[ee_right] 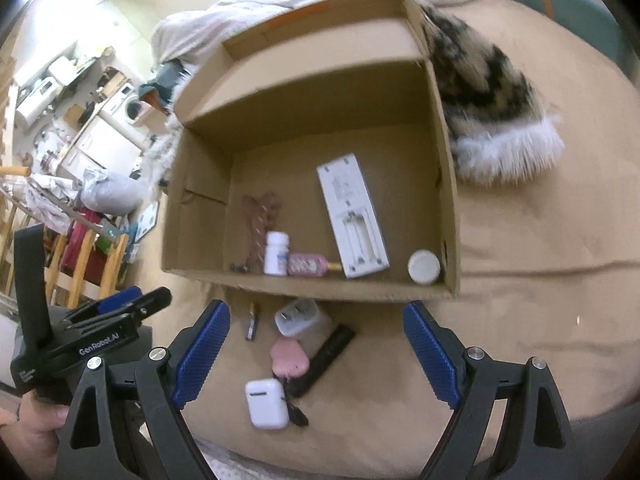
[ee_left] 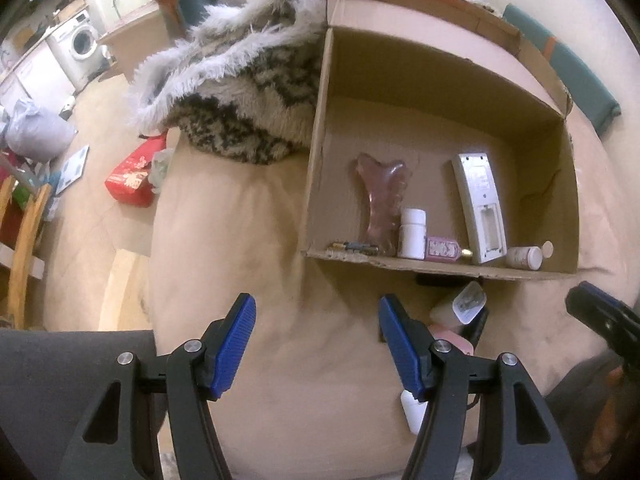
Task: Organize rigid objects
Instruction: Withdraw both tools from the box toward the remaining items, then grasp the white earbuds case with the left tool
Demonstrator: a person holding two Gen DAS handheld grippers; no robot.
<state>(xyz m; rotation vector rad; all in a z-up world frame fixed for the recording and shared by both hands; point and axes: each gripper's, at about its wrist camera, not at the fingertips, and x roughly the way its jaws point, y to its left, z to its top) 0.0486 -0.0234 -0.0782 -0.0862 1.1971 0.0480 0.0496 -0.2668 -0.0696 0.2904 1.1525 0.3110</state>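
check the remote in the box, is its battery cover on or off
Off. The white remote lies back-up on the floor of the cardboard box, and its battery compartment is uncovered and looks empty in the right wrist view.

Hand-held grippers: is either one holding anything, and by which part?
Nothing is held. The left hand-held gripper and right hand-held gripper are both open and empty.

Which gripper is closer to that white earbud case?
Right. The right gripper hangs just above the earbud case, which lies between its open fingers. The left gripper is off to the case's left, also empty.
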